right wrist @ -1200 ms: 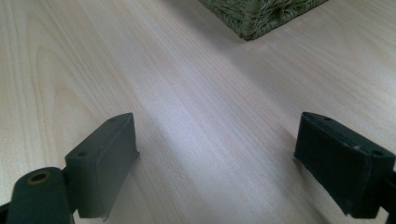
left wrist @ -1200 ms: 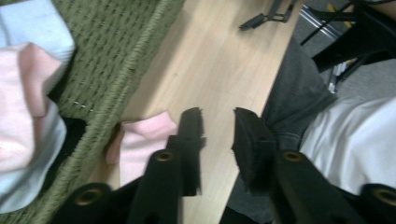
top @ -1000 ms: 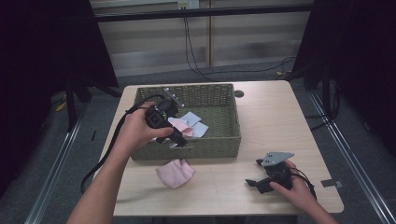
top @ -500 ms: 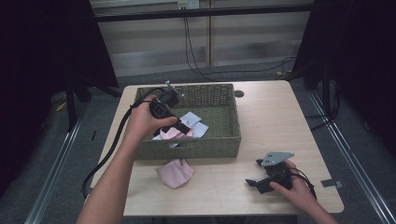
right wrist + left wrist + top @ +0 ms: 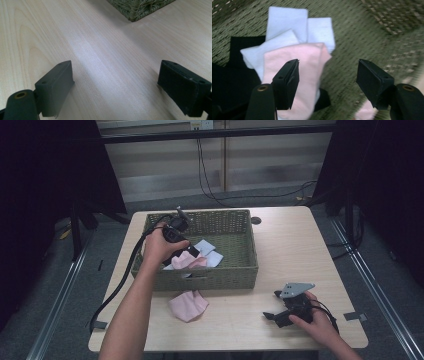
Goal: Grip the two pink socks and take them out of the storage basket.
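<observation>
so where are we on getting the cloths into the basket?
Done: pink, pale blue and black cloths lie in the wicker basket. In hand: the left gripper hangs over that pile, its jaws just opened, nothing between them. Left: one pink cloth lies on the table in front of the basket; the right gripper rests open, empty.

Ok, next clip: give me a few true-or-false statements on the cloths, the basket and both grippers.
1. The left gripper hangs over the basket with jaws apart. True.
2. It clamps the pink cloth in the basket. False: its jaws have just been opening and press on nothing.
3. A second pink cloth lies on the table in front of the basket. True.
4. The right gripper holds a white cloth. False: it is open above bare table.
</observation>
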`<state>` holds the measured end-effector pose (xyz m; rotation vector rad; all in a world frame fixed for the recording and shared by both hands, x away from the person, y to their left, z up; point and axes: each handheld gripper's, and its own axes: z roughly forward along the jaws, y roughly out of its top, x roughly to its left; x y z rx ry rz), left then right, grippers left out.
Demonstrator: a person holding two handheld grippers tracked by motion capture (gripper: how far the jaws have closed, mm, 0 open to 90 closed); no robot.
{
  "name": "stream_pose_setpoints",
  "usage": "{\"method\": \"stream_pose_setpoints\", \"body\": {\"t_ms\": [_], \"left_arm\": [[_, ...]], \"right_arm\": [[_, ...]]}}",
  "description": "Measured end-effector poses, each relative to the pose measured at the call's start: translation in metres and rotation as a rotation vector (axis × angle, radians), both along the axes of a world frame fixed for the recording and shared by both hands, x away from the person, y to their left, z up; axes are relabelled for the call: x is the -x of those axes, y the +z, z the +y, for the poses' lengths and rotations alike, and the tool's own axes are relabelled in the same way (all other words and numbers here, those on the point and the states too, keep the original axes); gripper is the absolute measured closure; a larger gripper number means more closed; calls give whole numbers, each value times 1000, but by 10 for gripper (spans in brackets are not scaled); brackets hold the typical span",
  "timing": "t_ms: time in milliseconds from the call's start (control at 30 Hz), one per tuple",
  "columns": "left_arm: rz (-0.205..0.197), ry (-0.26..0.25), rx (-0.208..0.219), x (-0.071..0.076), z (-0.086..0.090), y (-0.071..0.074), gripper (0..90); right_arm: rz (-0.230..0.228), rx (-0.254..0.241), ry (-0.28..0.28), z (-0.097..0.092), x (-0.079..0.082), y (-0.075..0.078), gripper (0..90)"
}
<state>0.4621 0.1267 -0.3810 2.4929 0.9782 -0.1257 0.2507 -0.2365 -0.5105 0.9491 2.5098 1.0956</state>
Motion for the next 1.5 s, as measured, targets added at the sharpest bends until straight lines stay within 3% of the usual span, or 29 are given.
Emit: {"method": "stream_pose_setpoints", "body": {"t_ms": [200,300,533,633,733,800,900,1000,1033,1200,1233,1300,1367,1400,1433,1467,1500], "left_arm": [[15,16,-27,-10,-2,-19,330],[43,14,-42,-17,-2,-36,320],[38,2,-30,-21,-8,-50,283],[35,-6,-78,-22,-11,-58,296],[25,-7,-96,-21,-12,-60,333],[7,-26,-128,-20,-12,-62,386],[-8,-48,-160,-20,-12,-62,467],[7,-47,-173,-20,-10,-59,728],[37,-29,-166,-21,-8,-56,786],[67,-16,-160,-21,-4,-48,825],[69,-10,-143,-21,-3,-45,826],[68,-6,-126,-20,2,-37,827],[73,4,-75,-18,9,-23,828],[73,4,-75,-18,9,-23,828],[68,-3,-55,-16,13,-13,828],[68,-3,-55,-16,13,-13,828],[59,-16,-55,-14,15,-3,828]], "right_arm": [[1,0,0,0,0,0,121],[1,0,-1,0,0,0,121],[0,-1,1,0,0,0,121],[0,0,4,0,0,0,121],[1,0,5,0,0,0,121],[0,0,5,0,0,0,121],[-1,0,4,0,0,0,121],[1,0,5,0,0,0,121],[0,0,6,0,0,0,121],[0,0,6,0,0,0,121],[0,-1,7,0,0,0,121],[0,-1,6,0,0,0,121],[1,-1,6,0,0,0,121],[1,-1,6,0,0,0,121],[1,-1,6,0,0,0,121],[1,-1,6,0,0,0,121],[1,-1,6,0,0,0,121]]}}
